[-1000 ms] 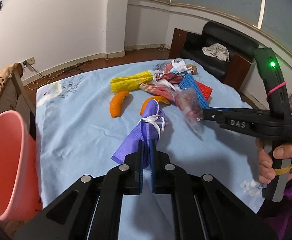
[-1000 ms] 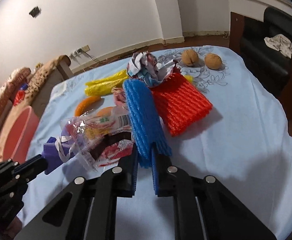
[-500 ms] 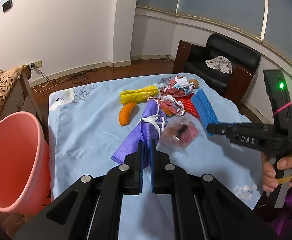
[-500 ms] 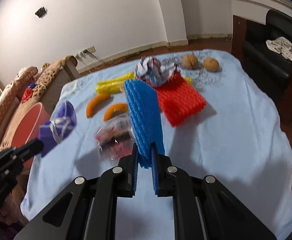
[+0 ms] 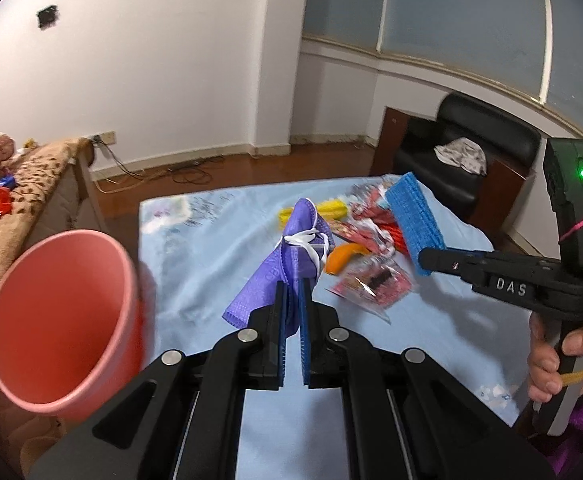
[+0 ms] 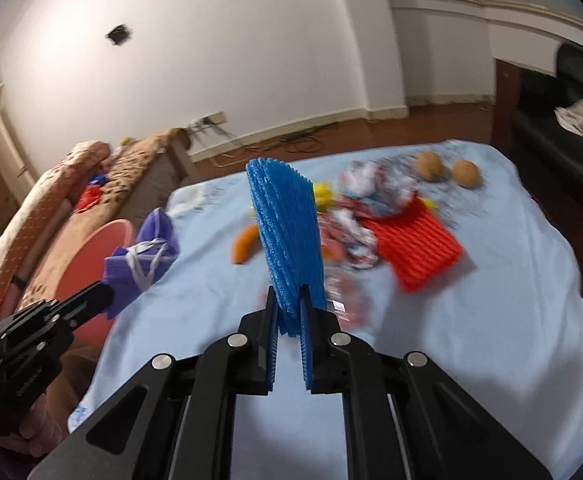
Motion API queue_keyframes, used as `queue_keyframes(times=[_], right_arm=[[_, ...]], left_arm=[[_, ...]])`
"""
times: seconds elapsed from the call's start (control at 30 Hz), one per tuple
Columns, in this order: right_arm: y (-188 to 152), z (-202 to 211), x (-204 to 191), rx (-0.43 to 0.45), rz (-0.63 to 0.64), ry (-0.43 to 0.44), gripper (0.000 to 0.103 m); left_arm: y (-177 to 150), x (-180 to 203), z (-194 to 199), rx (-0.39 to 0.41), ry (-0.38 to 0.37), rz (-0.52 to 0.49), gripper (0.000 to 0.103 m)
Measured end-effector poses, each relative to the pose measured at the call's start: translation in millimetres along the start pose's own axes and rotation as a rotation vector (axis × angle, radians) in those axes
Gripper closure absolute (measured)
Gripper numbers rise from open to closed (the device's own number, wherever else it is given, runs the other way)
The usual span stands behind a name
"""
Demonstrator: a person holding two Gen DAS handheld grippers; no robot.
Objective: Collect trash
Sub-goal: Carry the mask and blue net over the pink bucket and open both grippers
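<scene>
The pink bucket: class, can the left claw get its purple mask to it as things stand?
Probably yes: the pink bucket stands open just left of the left claw, which grips the purple mask; nothing lies between.

L gripper [image 5: 291, 304] was clamped on a purple mask [image 5: 287, 252] w/ white straps, held above the blue-clothed table [image 5: 211, 248]. Pink bucket [image 5: 63, 320] sat at left. R gripper [image 5: 425, 258] pinched a blue foam net [image 5: 413, 212]; a wrapper [image 5: 371, 284] & orange peel [image 5: 343, 258] lay below.

Two tool-mounted fisheyes, angled down, sharing blue-clothed table [image 5: 195, 248]
</scene>
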State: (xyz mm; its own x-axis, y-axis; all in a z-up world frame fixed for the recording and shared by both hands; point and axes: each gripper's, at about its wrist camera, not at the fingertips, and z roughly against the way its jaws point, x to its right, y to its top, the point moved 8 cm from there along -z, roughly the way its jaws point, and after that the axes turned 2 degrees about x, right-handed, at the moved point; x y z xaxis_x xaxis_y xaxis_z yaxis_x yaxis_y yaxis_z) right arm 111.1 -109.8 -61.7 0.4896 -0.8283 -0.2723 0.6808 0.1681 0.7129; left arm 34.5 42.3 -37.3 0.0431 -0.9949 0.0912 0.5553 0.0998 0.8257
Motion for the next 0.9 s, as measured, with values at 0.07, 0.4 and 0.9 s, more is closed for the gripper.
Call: queue_keyframes(times=[0.07,0.4,0.9], right_arm=[[4,-3,-19,0.003,0.035,0.035,0.094],[13,-30,-127,-0.041,0.157,0.228,0.094],[19,-67,-233,-0.113,0.254,0.365,0.094]], left_arm=[[4,-9,9,0.027,0.034,0.011,0.098],[13,-70,53,0.125,0.247,0.097,0.098],[-11,-164,77,0.093,0.436,0.266,0.098]])
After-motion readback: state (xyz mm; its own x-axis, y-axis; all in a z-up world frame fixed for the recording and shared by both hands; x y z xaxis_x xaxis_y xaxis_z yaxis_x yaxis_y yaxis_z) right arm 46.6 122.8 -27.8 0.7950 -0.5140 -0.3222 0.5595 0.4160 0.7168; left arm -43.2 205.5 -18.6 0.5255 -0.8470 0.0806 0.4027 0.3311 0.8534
